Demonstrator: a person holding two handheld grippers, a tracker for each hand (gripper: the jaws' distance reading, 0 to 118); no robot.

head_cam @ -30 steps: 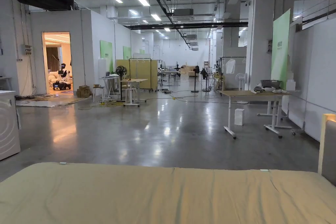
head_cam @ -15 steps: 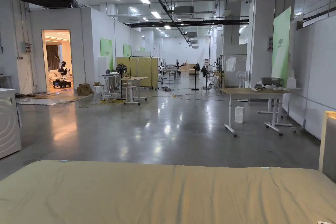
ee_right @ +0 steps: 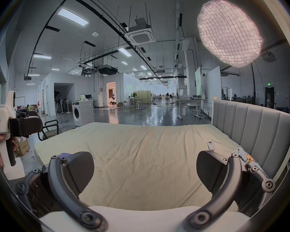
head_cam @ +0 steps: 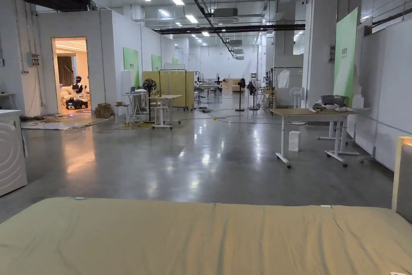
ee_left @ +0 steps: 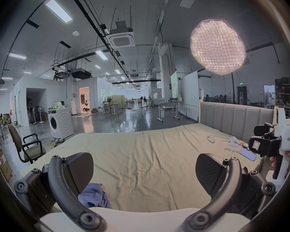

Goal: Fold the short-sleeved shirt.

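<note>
The shirt (ee_left: 94, 197) sits crumpled at the bed's (ee_left: 149, 152) near edge, just beside our left claw (ee_left: 144, 172); both it and our right claw (ee_right: 145, 170) gape, released and empty. Risk: one claw could grab bunched layers or bedsheet. Farther off, a remote (ee_right: 211, 145) lies near the headboard (ee_right: 251, 130).

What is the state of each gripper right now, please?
Left gripper: open, holding nothing.
Right gripper: open, holding nothing.
</note>
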